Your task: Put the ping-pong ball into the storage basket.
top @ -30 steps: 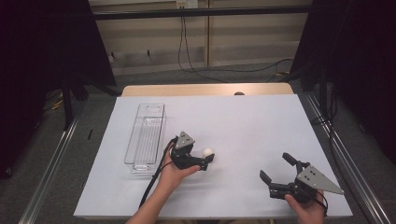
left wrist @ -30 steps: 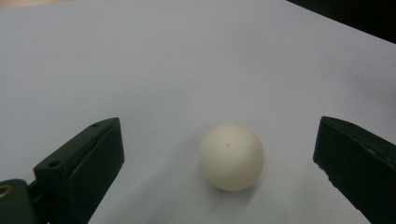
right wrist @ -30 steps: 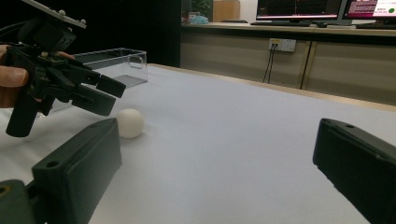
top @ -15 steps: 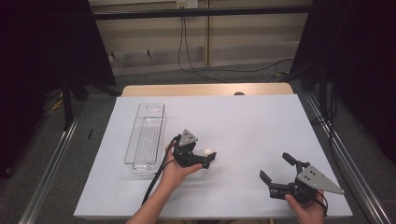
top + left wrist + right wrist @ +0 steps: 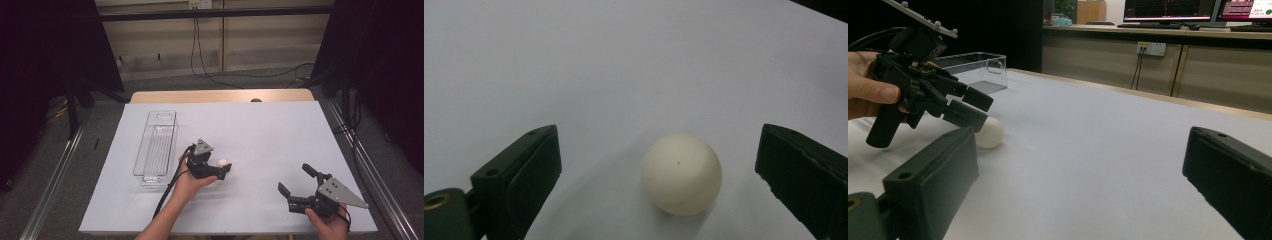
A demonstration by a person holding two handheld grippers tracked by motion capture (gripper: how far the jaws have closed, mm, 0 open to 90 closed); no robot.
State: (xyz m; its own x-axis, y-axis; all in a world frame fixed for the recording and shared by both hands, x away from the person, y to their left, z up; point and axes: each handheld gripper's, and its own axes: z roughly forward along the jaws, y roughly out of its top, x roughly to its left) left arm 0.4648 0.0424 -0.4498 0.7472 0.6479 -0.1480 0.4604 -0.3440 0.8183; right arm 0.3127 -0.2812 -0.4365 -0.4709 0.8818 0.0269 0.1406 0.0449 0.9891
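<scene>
Between your left gripper's (image 5: 659,165) fingers (image 5: 531,175) sits a cream ball (image 5: 681,174), resting on the white table cover (image 5: 624,65). It lies closer to the finger on the right of the left gripper view than to the other one, with bare cover showing on both sides, so neither pad touches it. Those jaws stand wide and have just been closing a little around the ball, without gripping it. From the high view, your left hand (image 5: 187,182) holds that gripper low over the cover, its fingertips straddling the ball (image 5: 223,163) and pointing toward your right.

Off to that side, well apart from the ball, your right hand (image 5: 327,225) holds the right gripper (image 5: 295,181) near the table's front edge. Its fingers (image 5: 311,171) are spread wide with nothing between them, and they point across toward your left gripper. Along its own fingers (image 5: 935,185), the right gripper view shows the ball (image 5: 988,132) tucked under the left gripper's fingertips (image 5: 970,107).

Beyond your left gripper, on the side away from its fingertips, a clear plastic bin (image 5: 156,145) lies lengthwise on the cover, just beside your left hand. Farther still, the table's wooden edge (image 5: 220,96) meets the floor and the wall behind.
</scene>
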